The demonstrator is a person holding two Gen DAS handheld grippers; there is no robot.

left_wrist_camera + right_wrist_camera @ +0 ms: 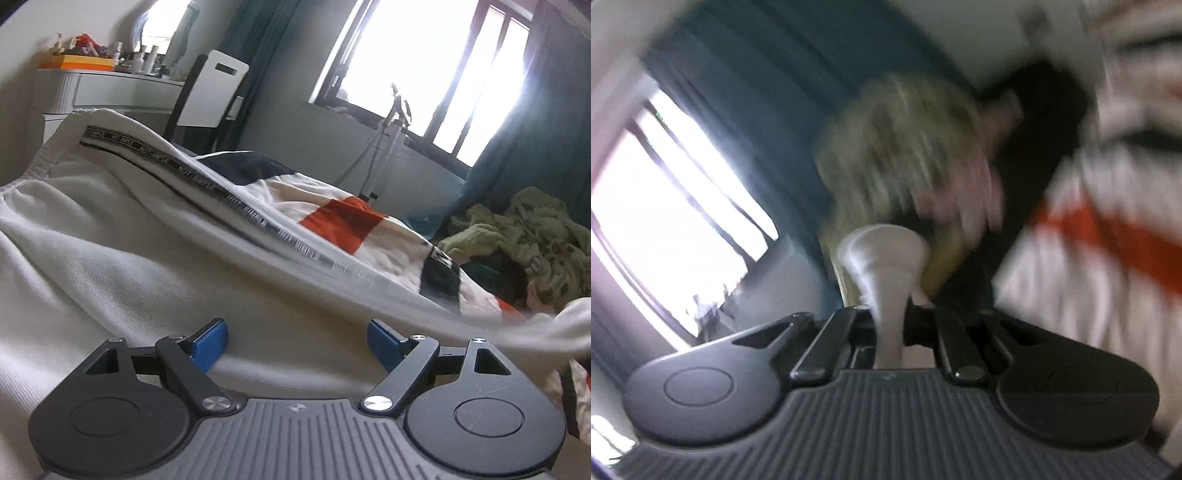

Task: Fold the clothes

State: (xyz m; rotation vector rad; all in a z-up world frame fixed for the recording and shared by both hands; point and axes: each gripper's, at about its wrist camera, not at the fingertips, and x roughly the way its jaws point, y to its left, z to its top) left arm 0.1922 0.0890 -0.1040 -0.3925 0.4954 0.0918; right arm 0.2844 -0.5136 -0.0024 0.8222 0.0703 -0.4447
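Left claw (pixel 297 341) spread wide, low over white trousers (pixel 110 236) sprawled on bed. Right claw (pixel 886 314) pinched on white hem bunch (pixel 882 254), view blurred. Judgement: keep hem taut, align edges.

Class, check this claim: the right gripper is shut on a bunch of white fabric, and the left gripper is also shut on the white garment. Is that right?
Not quite. The left gripper is open, its blue pads apart above the white garment, as the left wrist view shows. The right gripper is indeed shut on a bunch of white fabric.
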